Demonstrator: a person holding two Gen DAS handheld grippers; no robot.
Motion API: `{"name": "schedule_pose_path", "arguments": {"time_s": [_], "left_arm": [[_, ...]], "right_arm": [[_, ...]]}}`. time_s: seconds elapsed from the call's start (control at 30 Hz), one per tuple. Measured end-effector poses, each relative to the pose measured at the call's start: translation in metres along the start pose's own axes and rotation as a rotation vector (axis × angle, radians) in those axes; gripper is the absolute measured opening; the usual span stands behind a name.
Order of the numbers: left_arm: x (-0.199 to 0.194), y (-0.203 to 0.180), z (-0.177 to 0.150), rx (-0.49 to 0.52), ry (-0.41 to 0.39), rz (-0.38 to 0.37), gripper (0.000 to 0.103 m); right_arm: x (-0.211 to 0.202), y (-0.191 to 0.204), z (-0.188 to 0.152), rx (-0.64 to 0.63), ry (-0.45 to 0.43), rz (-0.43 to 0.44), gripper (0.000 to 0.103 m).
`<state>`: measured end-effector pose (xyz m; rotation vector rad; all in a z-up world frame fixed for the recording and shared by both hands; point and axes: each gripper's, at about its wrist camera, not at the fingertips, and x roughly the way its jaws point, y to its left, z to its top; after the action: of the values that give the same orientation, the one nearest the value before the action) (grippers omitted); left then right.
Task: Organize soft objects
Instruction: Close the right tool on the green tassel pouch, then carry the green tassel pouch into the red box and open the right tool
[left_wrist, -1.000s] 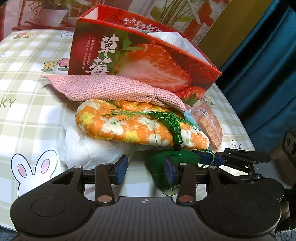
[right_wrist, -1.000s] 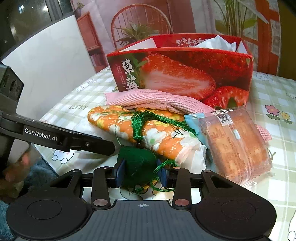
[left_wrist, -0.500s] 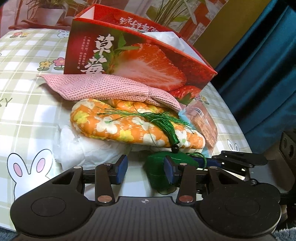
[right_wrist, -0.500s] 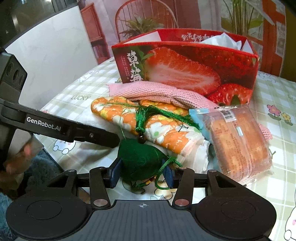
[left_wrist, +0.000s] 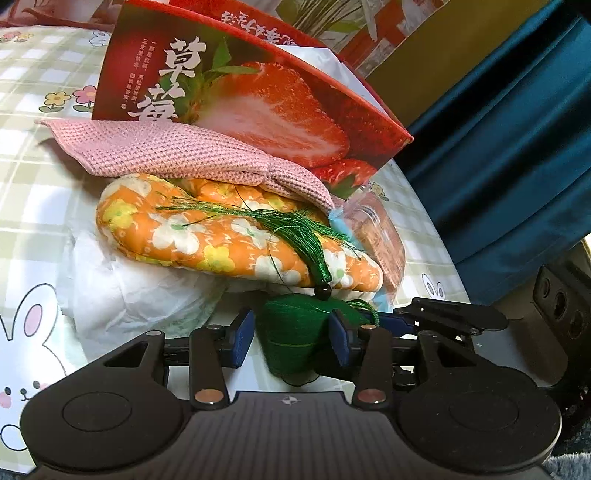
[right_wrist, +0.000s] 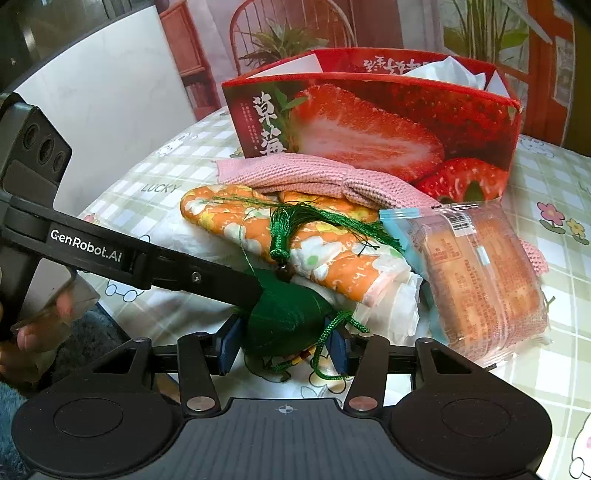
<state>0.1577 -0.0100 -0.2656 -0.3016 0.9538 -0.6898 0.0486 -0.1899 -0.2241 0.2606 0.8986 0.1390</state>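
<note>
Likely a home — bunny-print tablecloth (right_wrist: 535, 177), teal curtain (left_wrist: 517, 129).

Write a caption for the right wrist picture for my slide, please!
Right tool around a green sachet beside an orange floral pouch, pink knit cloth and strawberry box.

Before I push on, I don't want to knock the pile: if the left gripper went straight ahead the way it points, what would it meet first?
The green pouch already sits between the left gripper's jaws. Just beyond lies the orange floral mitt on white tissue, though depth is hard to judge.
</note>
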Motion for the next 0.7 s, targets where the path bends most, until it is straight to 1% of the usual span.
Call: {"name": "schedule_pose_path", "arguments": {"time_s": [0.07,0.17,0.27,0.47,0.53,0.6,0.7], "left_arm": [[0.001,0.000,0.000,0.004,0.004,-0.011,0.047],[0.005,-0.001,-0.001,0.010,0.012,-0.027,0.047],[0.009,-0.001,-0.002,0.010,0.018,-0.044,0.047],[0.010,-0.001,-0.003,0.015,0.015,-0.053,0.047],[0.008,-0.002,-0.002,0.024,0.007,-0.054,0.047],[0.001,-0.005,0.000,0.044,-0.017,-0.056,0.047],[-0.015,-0.011,0.007,0.074,-0.065,-0.071,0.047]], "right_arm": [[0.000,0.000,0.000,0.000,0.005,-0.002,0.050],[0.002,-0.001,0.000,-0.004,0.015,-0.003,0.050],[0.002,-0.001,0.000,-0.001,0.017,-0.002,0.048],[0.001,-0.004,-0.001,0.015,0.013,0.007,0.045],[0.001,-0.003,-0.001,0.015,0.010,0.008,0.044],[-0.001,-0.001,0.000,0.005,-0.001,0.007,0.044],[-0.013,0.002,0.006,-0.011,-0.047,0.013,0.044]]}}
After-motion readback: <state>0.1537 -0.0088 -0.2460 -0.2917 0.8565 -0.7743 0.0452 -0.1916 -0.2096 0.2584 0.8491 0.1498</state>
